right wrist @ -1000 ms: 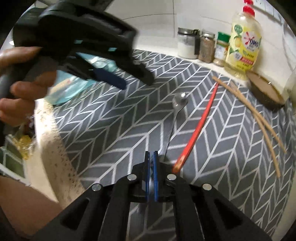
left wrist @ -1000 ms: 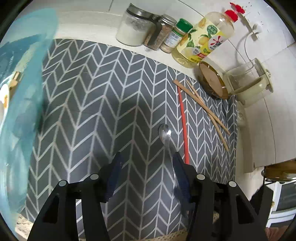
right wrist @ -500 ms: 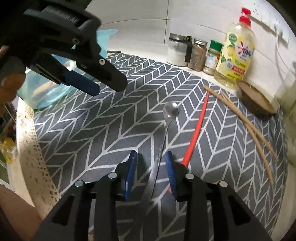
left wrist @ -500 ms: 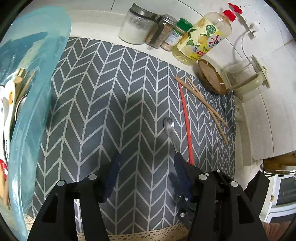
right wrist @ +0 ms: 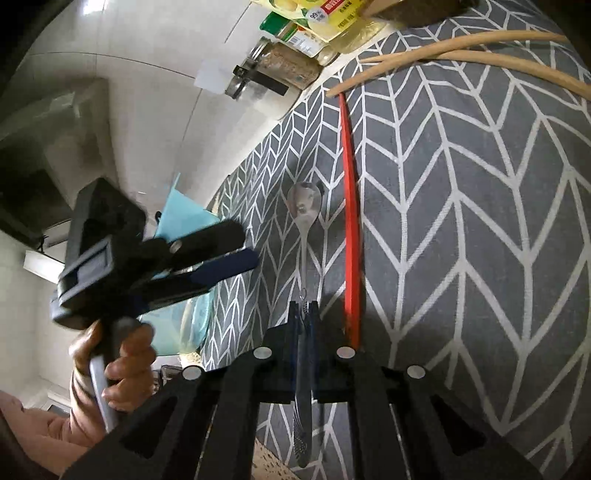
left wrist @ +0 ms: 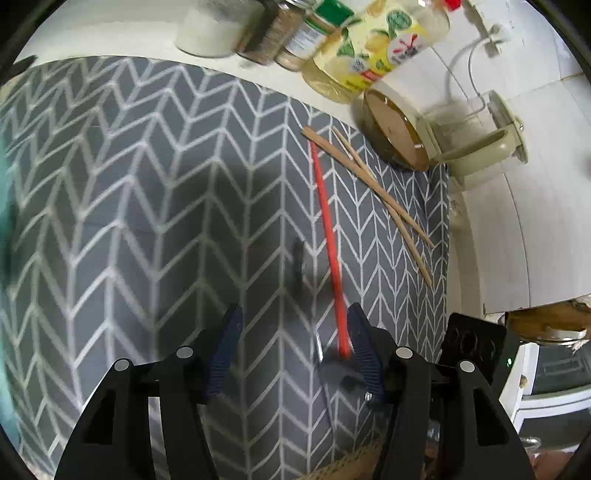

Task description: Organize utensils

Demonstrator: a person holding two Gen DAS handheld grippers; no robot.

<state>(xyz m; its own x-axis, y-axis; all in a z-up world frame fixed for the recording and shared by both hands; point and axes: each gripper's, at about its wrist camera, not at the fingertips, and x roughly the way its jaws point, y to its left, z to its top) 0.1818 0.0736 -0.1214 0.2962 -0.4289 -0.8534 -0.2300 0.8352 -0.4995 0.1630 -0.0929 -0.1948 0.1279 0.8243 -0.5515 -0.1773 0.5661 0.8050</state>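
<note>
A metal spoon point(right wrist: 304, 203) lies on the grey chevron mat point(left wrist: 129, 184), its handle running back between the blue pads of my right gripper point(right wrist: 303, 310). Those jaws are closing and the pads press on the handle. In the left wrist view the spoon point(left wrist: 297, 266) is only a dark blur. A red chopstick point(right wrist: 351, 221) lies just right of the spoon. Two wooden chopsticks point(left wrist: 373, 184) lie further right. My left gripper point(left wrist: 293, 325) hovers open over the mat with nothing held, its right finger beside the red chopstick's point(left wrist: 327, 225) near end.
A light blue basin point(right wrist: 184, 218) stands at the mat's left end, behind the hand-held left gripper point(right wrist: 229, 254). Along the back wall stand spice jars point(left wrist: 280, 33), a dish soap bottle point(left wrist: 373, 48), a brown bowl point(left wrist: 395, 133) and a glass pitcher point(left wrist: 476, 136).
My right gripper opened around the spoon handle, rolled and dropped low, then shut on it. The left gripper moved right and lower, and the blue basin left its view.
</note>
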